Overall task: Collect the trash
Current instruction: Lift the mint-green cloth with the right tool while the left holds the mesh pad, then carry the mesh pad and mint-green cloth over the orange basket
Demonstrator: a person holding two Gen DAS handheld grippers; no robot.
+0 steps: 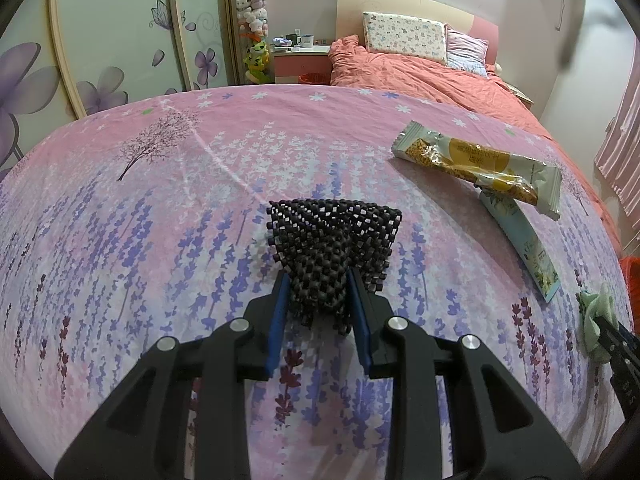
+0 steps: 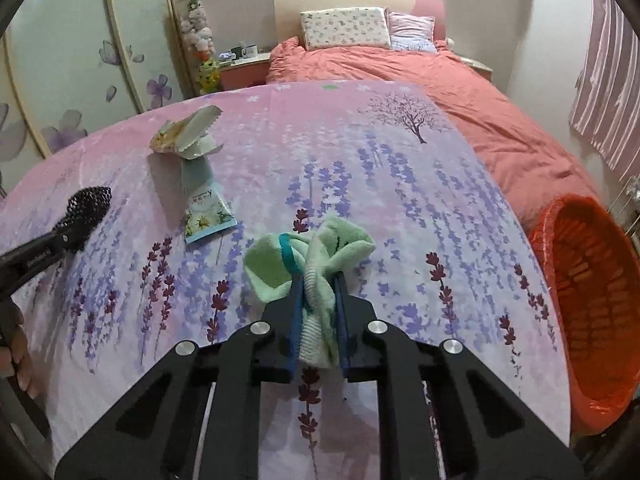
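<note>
**Both grippers loaded, two wrappers left on the bed**

The left gripper (image 1: 318, 280) has its jaws closed partway on a piece of black mesh (image 1: 334, 240), which bunches between the blue pads and fans out above them. The right gripper (image 2: 318, 280) has its jaws nearly together, pinching a pale green sock (image 2: 316, 264) with a teal band; the fabric is squeezed thin between the pads and flops loose over the top. Both items sit just above the floral bedspread (image 2: 400, 200).

The loose trash lies between the two grippers, on the bedspread: a snack wrapper (image 1: 476, 164) with a yellow panel rests across one end of a light blue packet (image 1: 520, 248) printed with flowers. From the right wrist view the snack wrapper looks torn open and crumpled at its far end. An orange basket (image 2: 588, 300) lined with a bag stands off the right edge of the bed, near the right gripper.

Everything here should handle as light and soft. The mesh and sock are limp and compress easily, so a firm pinch through the bunched middle is likely to hold them. The wrappers are probably thin, slick film that lies nearly flat; the raised, crinkled end of the snack wrapper looks the easiest place to nip, while the flat packet under it may slide unless caught at an edge.
</note>
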